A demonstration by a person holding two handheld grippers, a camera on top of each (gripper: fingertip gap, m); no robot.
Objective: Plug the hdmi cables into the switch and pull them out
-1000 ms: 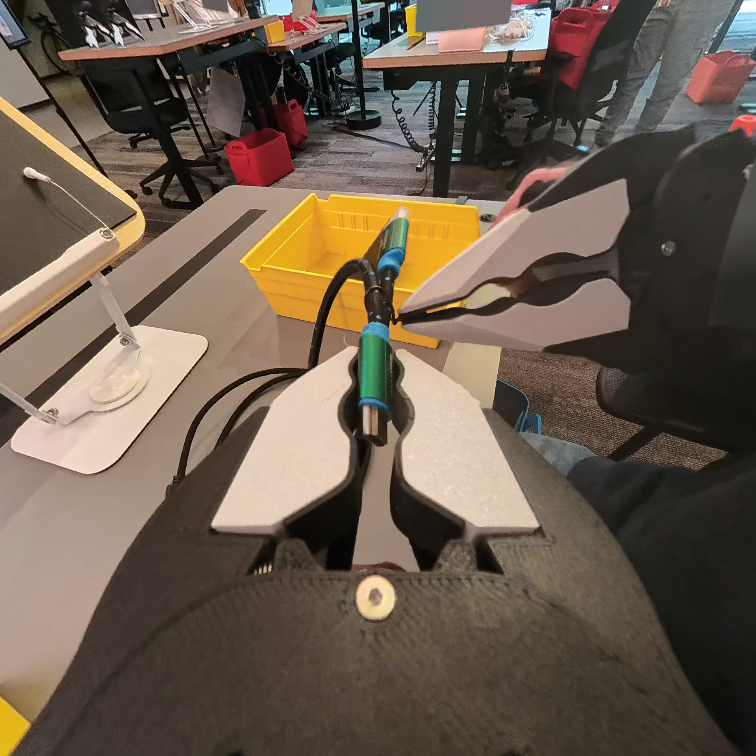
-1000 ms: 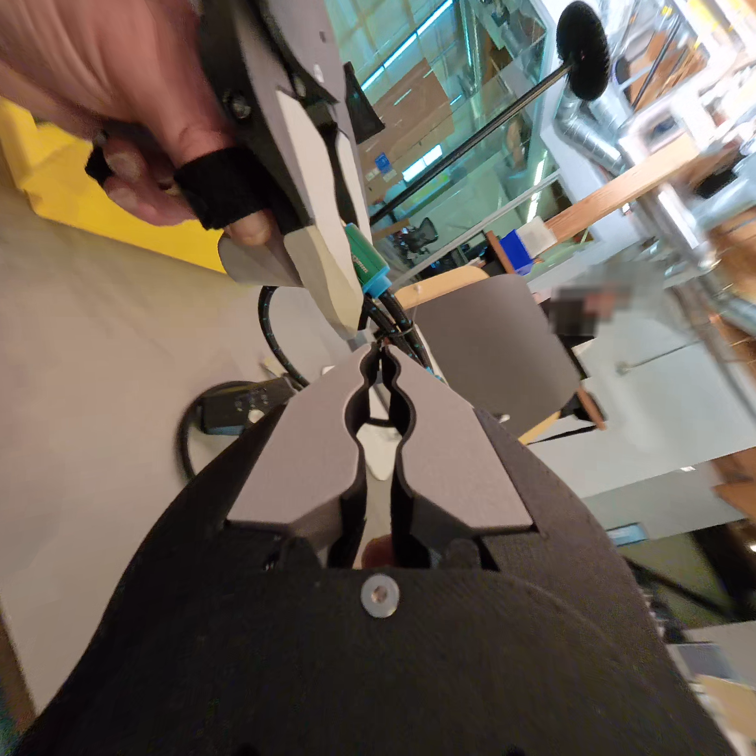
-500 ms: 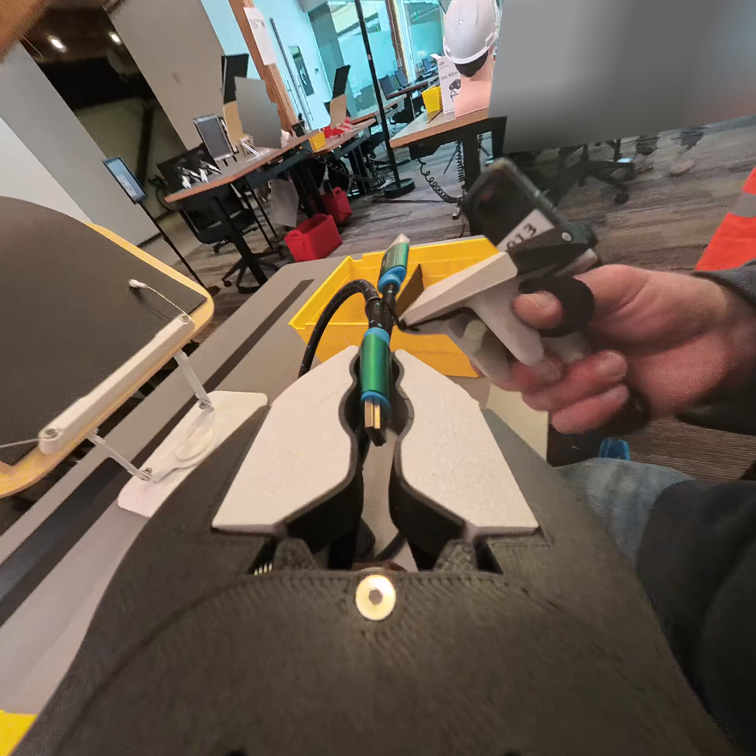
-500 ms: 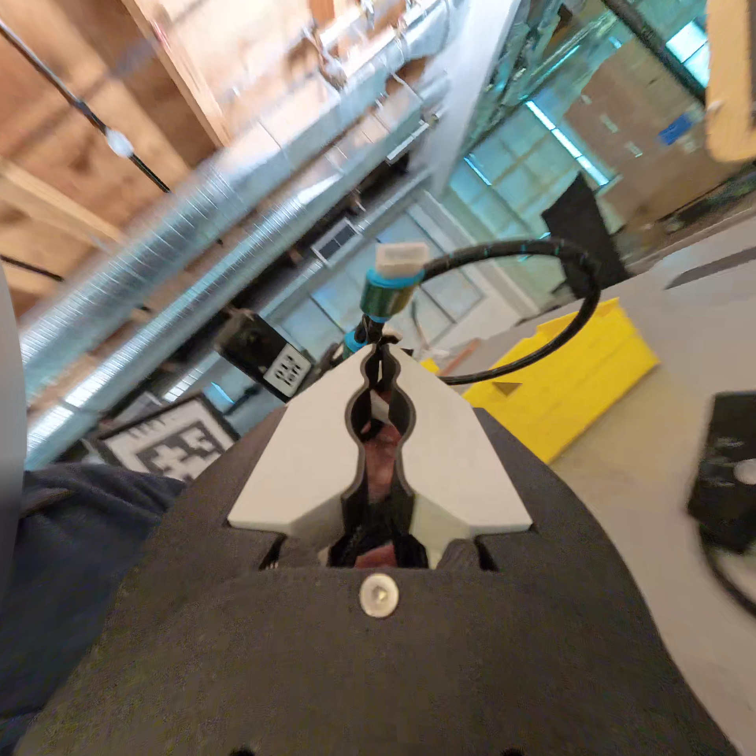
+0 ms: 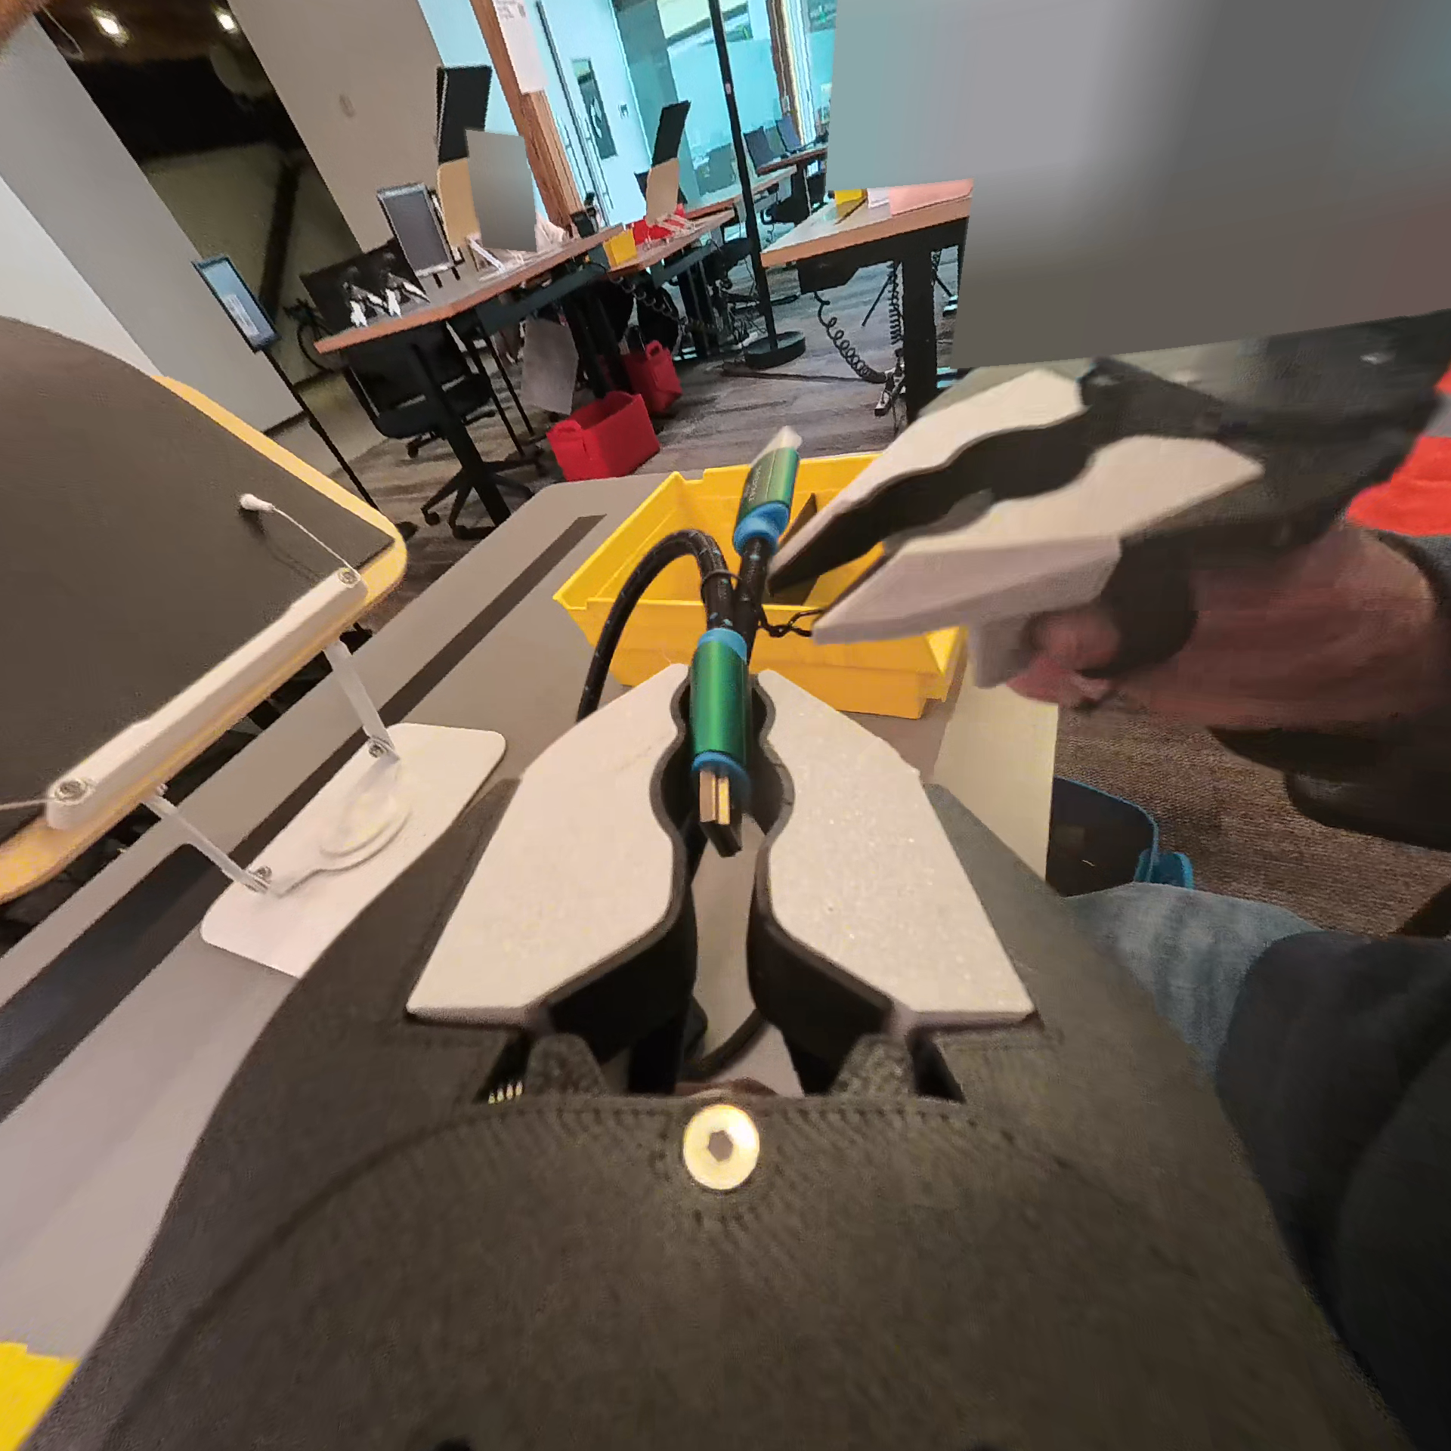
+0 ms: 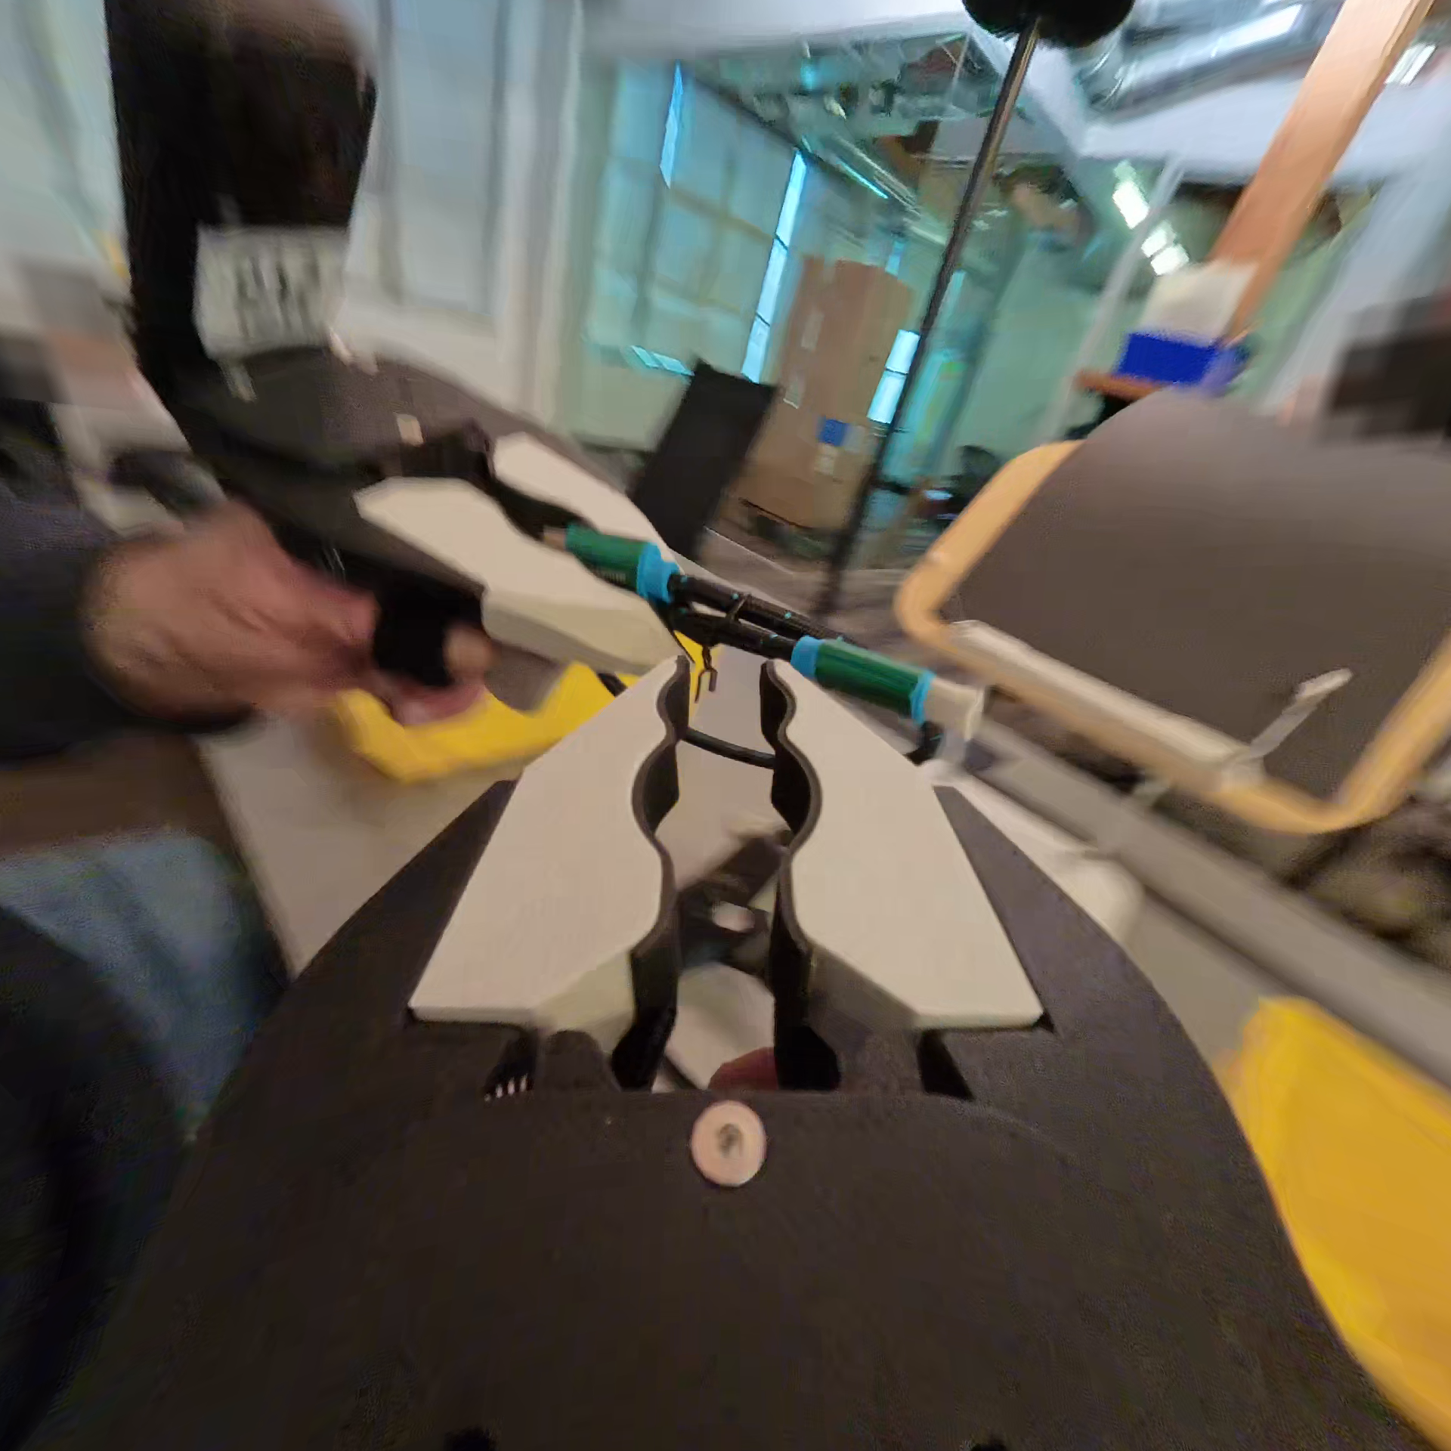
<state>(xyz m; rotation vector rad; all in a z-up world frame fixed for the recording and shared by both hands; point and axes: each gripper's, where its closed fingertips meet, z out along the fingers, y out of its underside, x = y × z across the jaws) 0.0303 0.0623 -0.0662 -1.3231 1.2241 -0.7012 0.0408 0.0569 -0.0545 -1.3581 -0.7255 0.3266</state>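
Note:
My left gripper (image 5: 718,683) is shut on a green HDMI plug (image 5: 718,722) whose metal tip points back at the camera. The second green plug (image 5: 769,487) sticks up beyond it, tied to the first by the looped black cable (image 5: 628,597). My right gripper (image 5: 793,604) is open, with its tips beside the tie between the plugs. In the right wrist view my right gripper (image 6: 724,667) is open and empty. There the left gripper (image 6: 659,597) holds its plug (image 6: 612,553), and the free plug (image 6: 856,671) points right. A dark box (image 6: 730,887), blurred, lies on the table between my fingers.
A yellow bin (image 5: 785,667) stands on the grey table (image 5: 487,628) just behind the plugs. A black board with a yellow rim (image 5: 157,550) on a white stand (image 5: 353,832) fills the left side. The table's edge is at the right, by the person's legs.
My right gripper was shut on the cable by the tie and has now opened and drawn back slightly. My left gripper still holds the same plug.

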